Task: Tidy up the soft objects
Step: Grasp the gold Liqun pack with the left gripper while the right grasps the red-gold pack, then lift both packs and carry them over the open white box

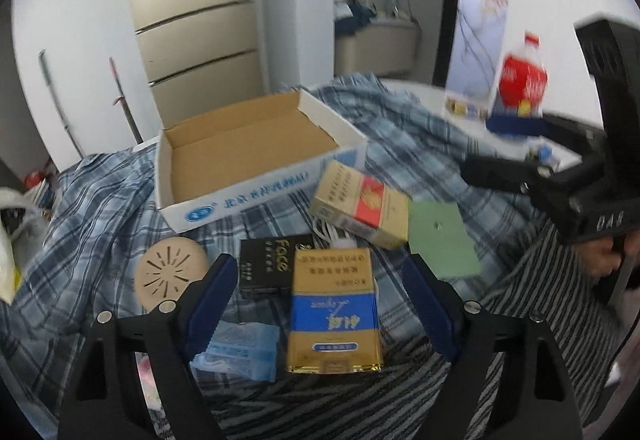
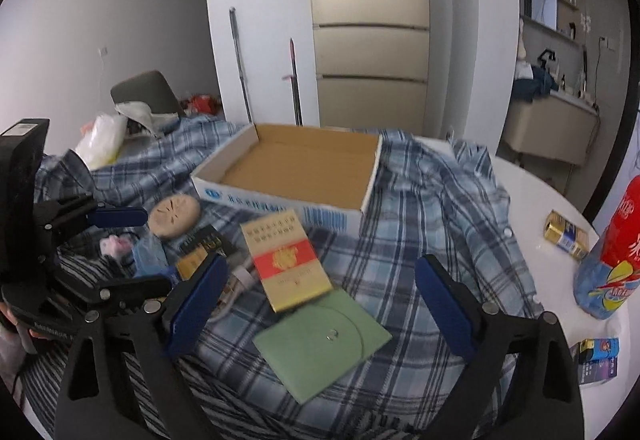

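Your left hand-held gripper (image 1: 320,304) is level, its blue fingers (image 1: 212,304) spread wide with nothing between them. Your right hand-held gripper (image 2: 320,304) is spread just as wide and holds nothing. Both point forward side by side, the right one a little ahead.

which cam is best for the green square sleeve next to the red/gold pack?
Right wrist. The green sleeve lies whole and near-centred between the open right tool, its round flap line and centre stud showing. The left wrist view shows it smaller, off to the right, partly cut by a tool finger.
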The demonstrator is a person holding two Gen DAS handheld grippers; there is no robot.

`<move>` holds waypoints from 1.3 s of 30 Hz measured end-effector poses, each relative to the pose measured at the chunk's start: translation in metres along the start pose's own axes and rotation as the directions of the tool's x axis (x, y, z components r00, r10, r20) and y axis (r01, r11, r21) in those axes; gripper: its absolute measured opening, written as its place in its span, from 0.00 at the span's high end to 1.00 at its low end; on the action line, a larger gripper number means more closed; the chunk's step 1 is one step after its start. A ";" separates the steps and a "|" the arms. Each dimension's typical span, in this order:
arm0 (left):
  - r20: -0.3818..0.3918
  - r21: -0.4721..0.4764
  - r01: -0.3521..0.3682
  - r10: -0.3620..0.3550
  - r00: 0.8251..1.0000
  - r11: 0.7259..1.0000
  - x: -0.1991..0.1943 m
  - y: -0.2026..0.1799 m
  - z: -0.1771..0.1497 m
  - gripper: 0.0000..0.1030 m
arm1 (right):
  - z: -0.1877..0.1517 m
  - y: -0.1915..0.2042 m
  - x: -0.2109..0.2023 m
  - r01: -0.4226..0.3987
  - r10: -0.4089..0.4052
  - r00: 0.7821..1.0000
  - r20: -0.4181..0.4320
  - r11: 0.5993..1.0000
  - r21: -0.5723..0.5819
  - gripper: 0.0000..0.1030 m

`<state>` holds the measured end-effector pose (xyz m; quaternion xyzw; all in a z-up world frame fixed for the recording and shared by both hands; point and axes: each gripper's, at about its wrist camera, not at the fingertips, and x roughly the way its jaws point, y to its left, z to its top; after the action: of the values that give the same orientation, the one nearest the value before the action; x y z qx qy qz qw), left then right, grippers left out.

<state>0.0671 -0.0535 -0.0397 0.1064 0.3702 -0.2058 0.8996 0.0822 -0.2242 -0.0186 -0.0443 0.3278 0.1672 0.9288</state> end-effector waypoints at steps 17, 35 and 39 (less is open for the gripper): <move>-0.145 -0.043 0.063 -0.069 0.987 0.997 0.039 0.009 -0.006 0.38 | 0.000 0.011 0.040 -0.103 0.079 0.979 -0.186 0.987 -0.124 0.24; 0.052 -0.026 -0.005 0.007 0.999 1.000 0.007 0.003 -0.010 0.47 | 0.013 0.023 0.100 -0.229 0.172 0.937 -0.305 0.960 -0.160 0.38; 0.121 -0.038 -0.026 0.031 0.992 0.999 -0.006 0.004 -0.011 0.47 | 0.014 0.024 0.108 -0.235 0.173 0.930 -0.325 0.959 -0.160 0.38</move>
<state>0.0582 -0.0447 -0.0434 0.0827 0.3168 -0.1922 0.9251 0.1607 -0.1683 -0.0741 -0.1267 0.4529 0.2858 0.8349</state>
